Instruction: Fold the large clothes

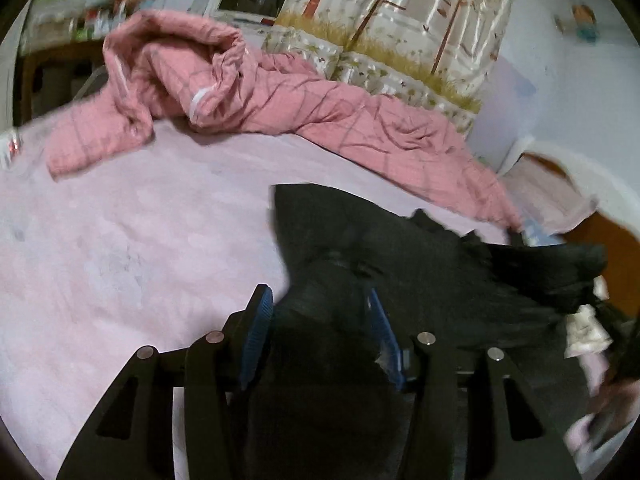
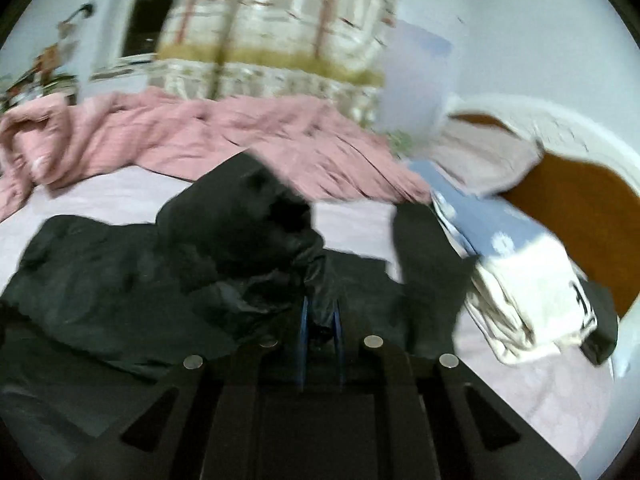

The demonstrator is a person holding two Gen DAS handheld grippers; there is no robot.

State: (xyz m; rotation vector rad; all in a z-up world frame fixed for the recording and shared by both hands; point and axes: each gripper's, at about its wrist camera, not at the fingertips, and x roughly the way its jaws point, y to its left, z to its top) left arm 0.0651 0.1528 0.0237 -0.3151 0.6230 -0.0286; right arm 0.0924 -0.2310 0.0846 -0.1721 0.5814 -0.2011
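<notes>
Folding black garment (image 2: 120,280) on bed (image 1: 120,240), below pink quilt (image 1: 240,92); right gripper (image 2: 320,320) jaws clamped on it, left gripper (image 1: 320,320) jaws apart around cloth; next: left closes, carry edge over

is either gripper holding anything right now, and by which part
The right gripper is shut on a bunched fold of the black garment. The left gripper is open, fabric between its fingers, not clamped.
</notes>
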